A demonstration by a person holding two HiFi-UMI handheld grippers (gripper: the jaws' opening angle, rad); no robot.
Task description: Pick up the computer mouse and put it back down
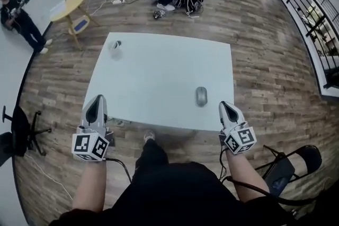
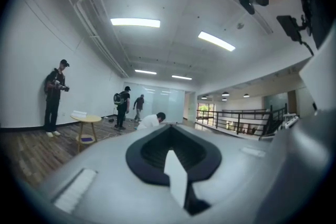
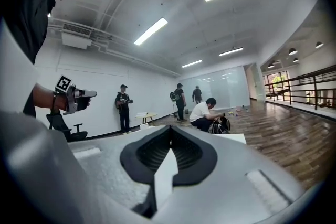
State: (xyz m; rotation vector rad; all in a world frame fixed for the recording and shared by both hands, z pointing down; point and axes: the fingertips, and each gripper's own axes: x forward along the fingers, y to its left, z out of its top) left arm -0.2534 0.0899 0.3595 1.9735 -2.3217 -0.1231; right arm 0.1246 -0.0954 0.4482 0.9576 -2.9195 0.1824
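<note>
Grey computer mouse [image 1: 201, 96] lies on the white table [image 1: 159, 69] near its front edge, just beside my right gripper [image 1: 226, 107], my left gripper [image 1: 96, 100] well apart from it, both with jaws closed together on nothing.

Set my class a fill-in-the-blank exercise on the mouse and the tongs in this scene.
1. The mouse lies on the white ___.
2. Of the two tongs, the mouse lies nearer the ___ one.
3. The right tongs are shut and hold ___.
4. The left tongs, also empty, are ___.
Missing words: table; right; nothing; shut.
</note>
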